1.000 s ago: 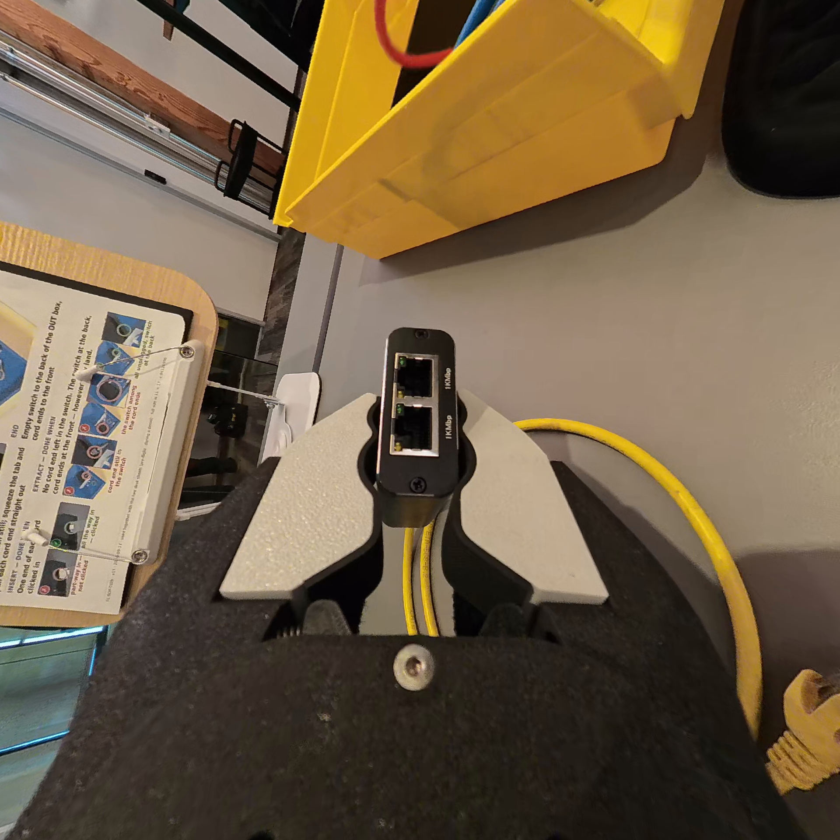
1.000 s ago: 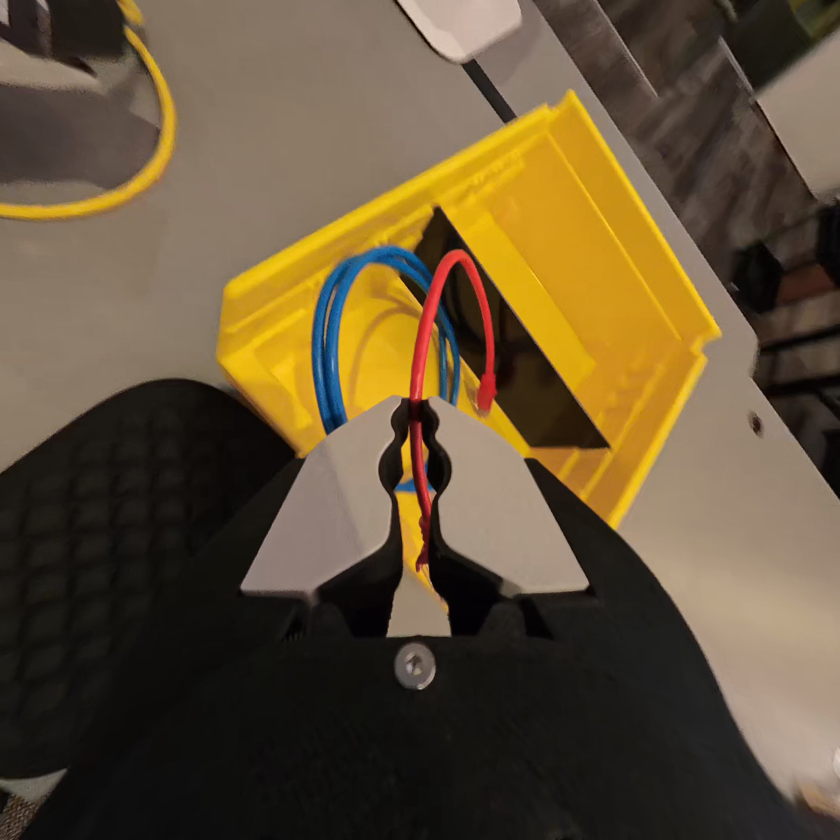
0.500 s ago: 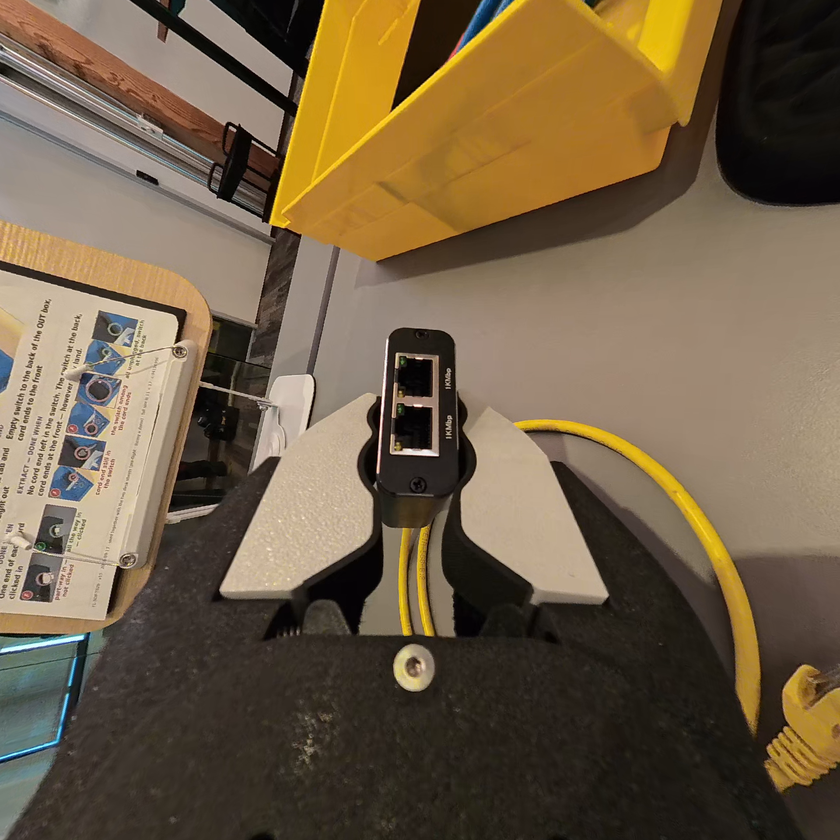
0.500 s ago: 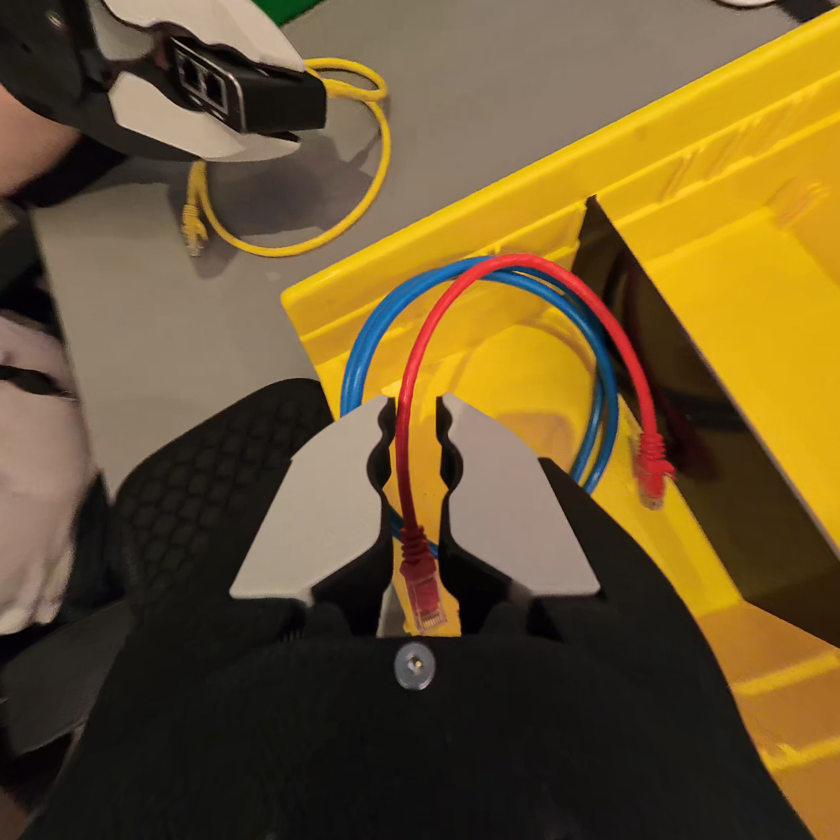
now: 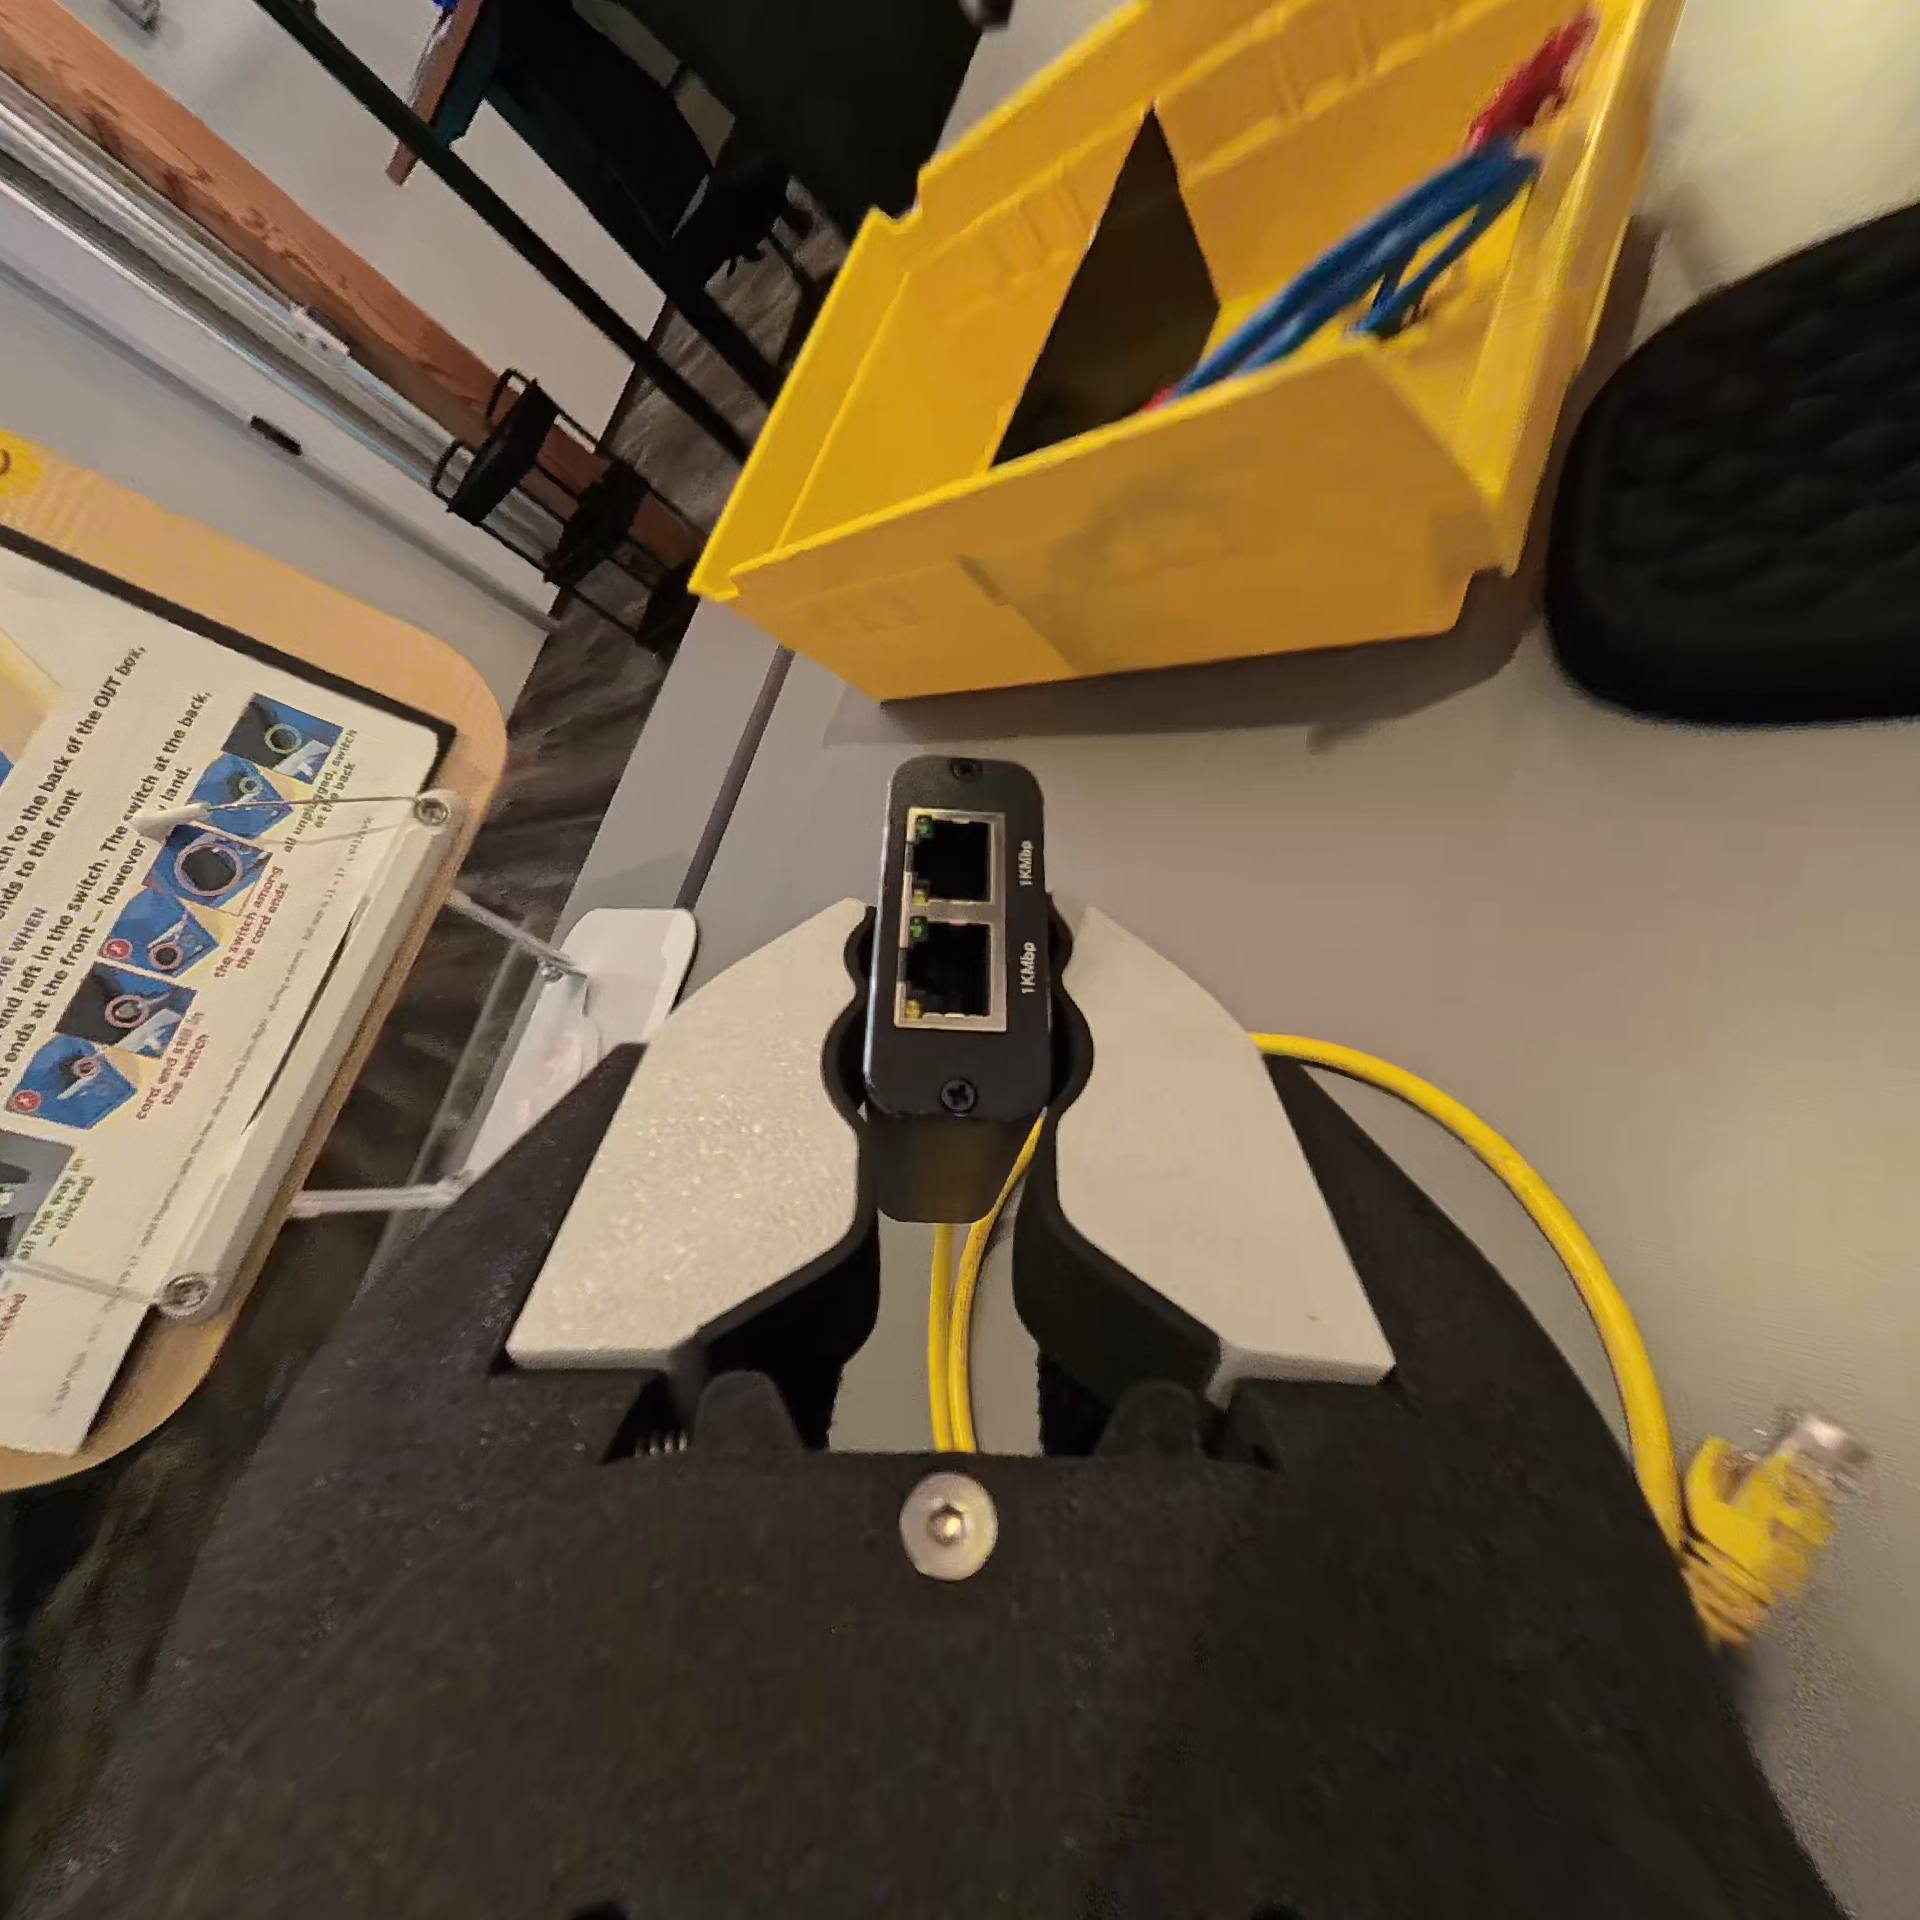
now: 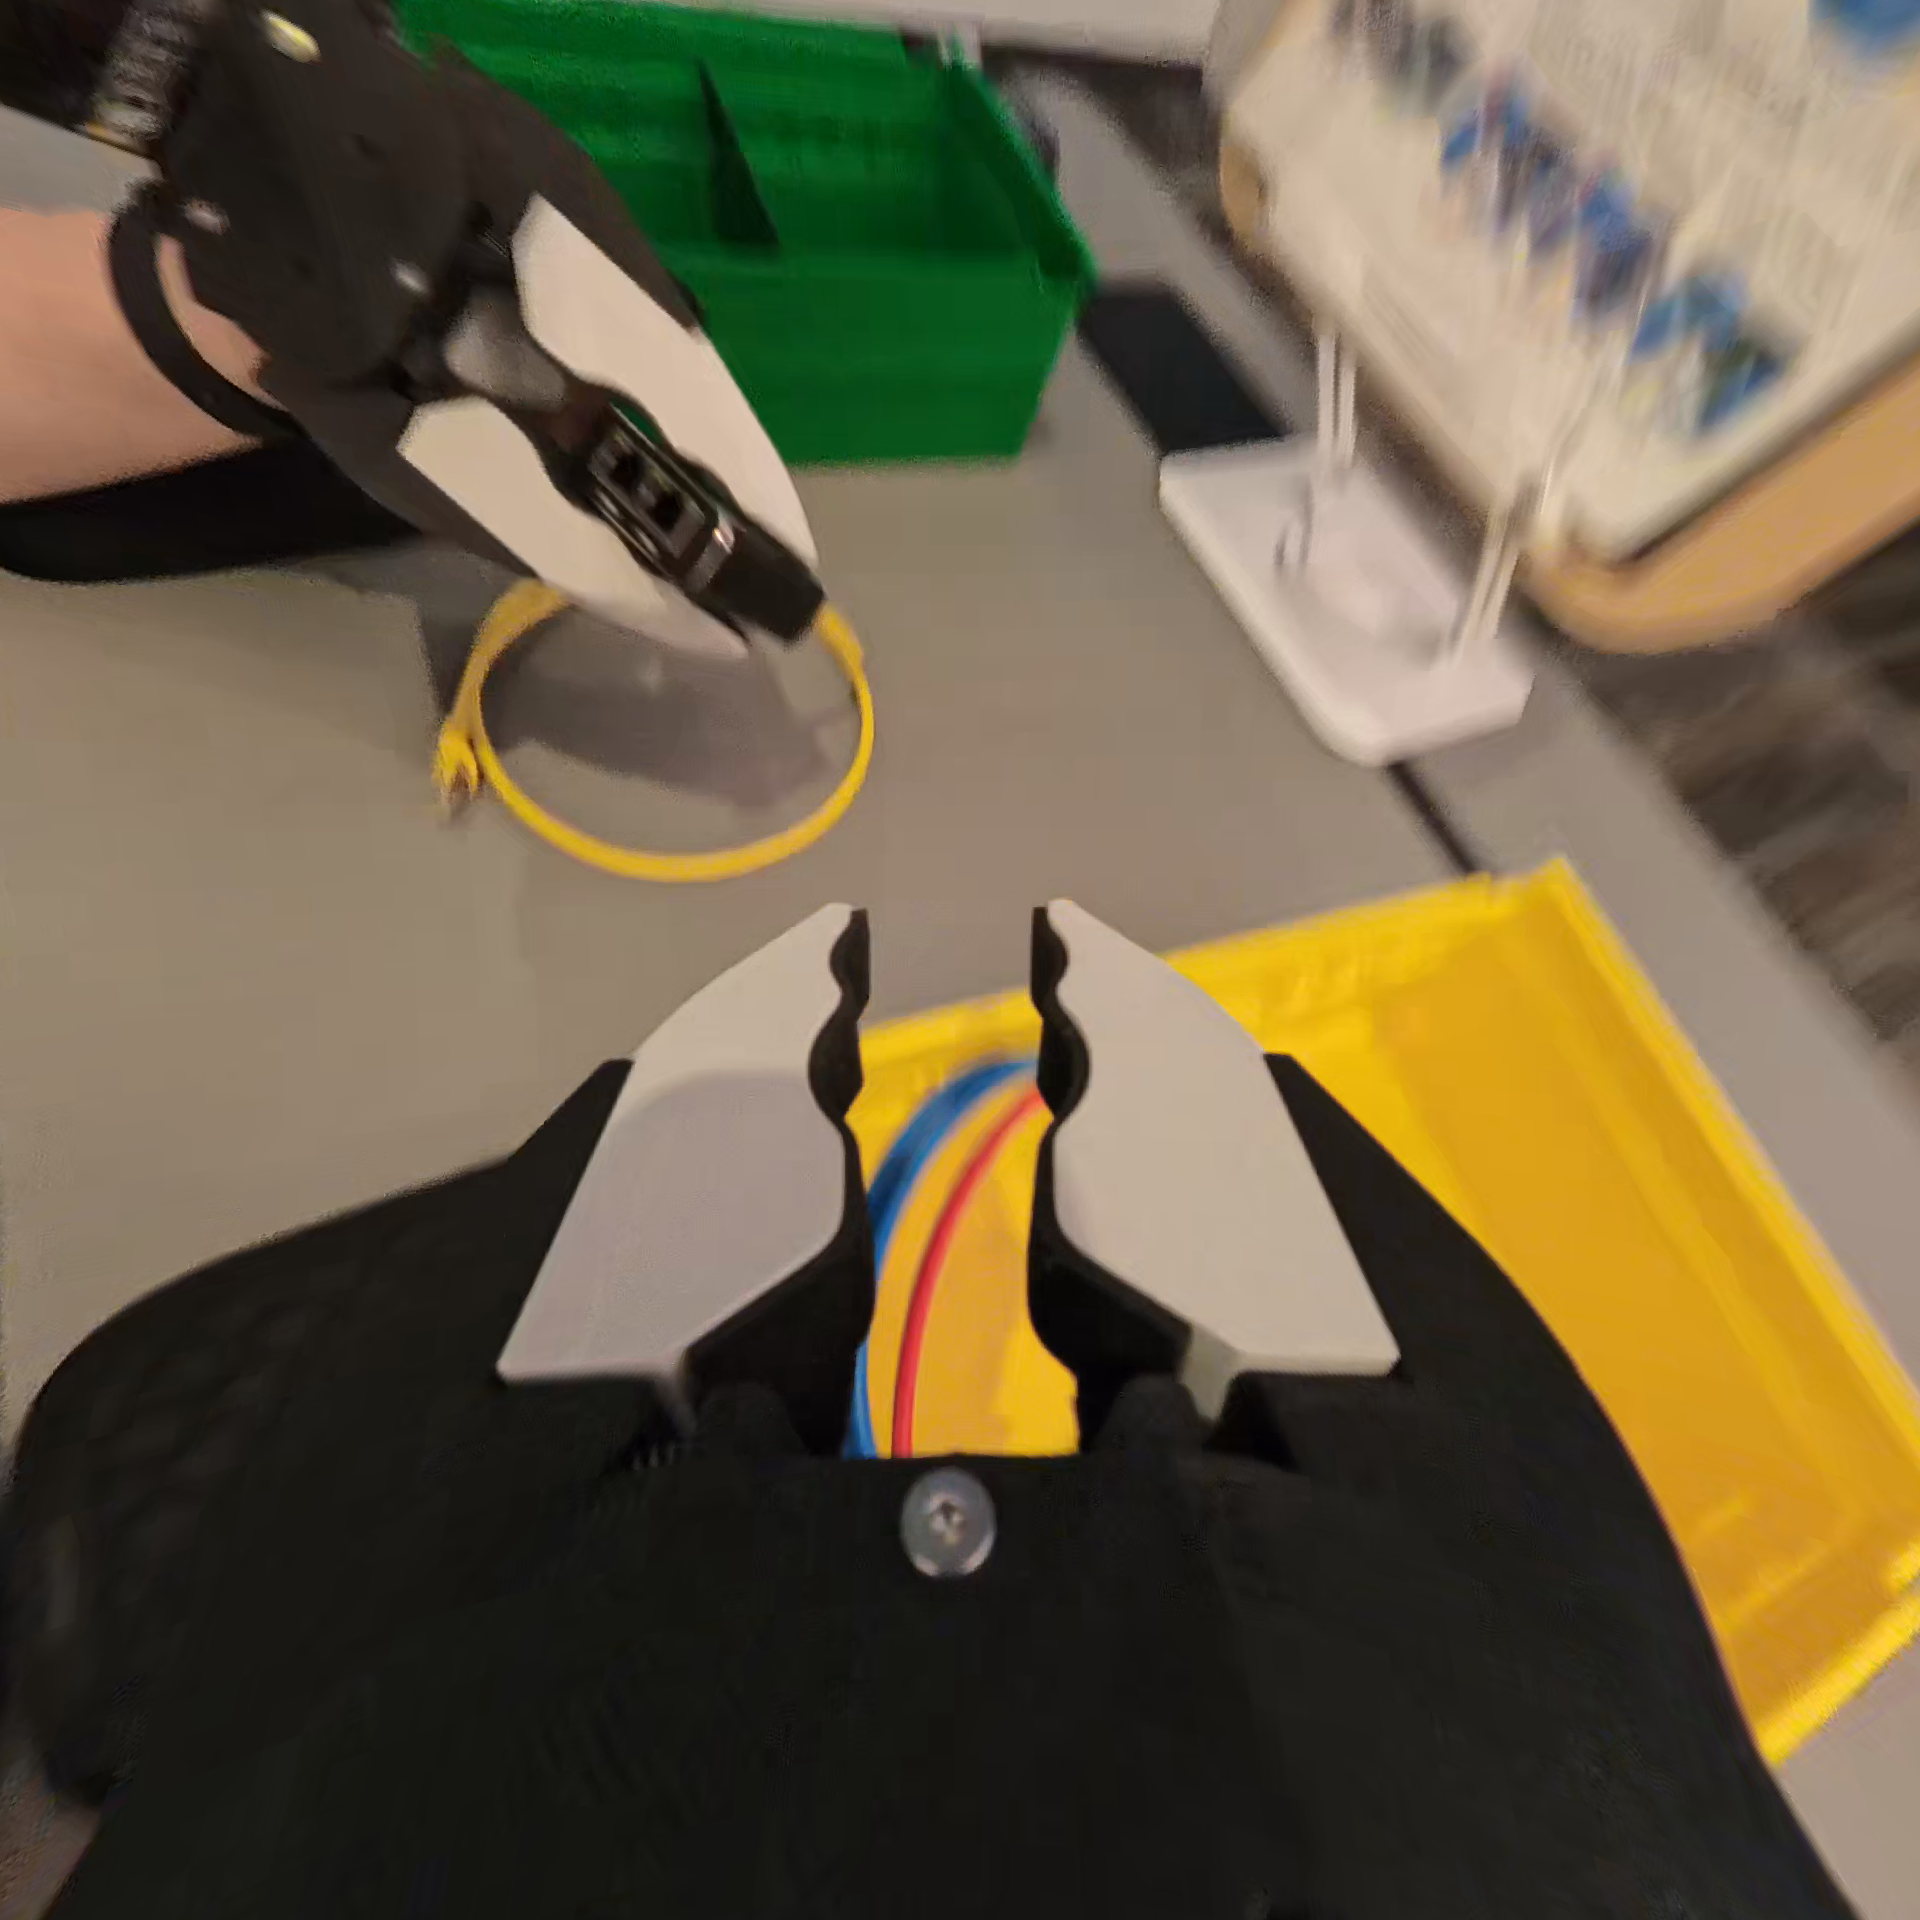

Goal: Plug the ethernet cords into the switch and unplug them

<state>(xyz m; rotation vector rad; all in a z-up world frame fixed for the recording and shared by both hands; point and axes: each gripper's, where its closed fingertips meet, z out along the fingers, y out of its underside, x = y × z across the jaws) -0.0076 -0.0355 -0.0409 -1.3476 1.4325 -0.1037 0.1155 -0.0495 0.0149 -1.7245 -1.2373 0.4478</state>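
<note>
Grey table [image 5: 1351, 883]; left gripper [image 5: 961, 935] grips switch [image 5: 958, 935]

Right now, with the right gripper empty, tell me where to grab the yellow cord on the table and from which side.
Take the yellow cord just behind its loose plug, coming down from above with the open right gripper. That end lies flat on the grey table, clear of the left gripper holding the switch.

- black switch [image 5: 961, 956]
- yellow cord [image 5: 1538, 1226] on grey table [image 5: 1455, 883]
- yellow bin [image 5: 1195, 520] with blue cord [image 6: 883, 1205] and red cord [image 6: 940, 1226]
- green bin [image 6: 883, 312]
</note>
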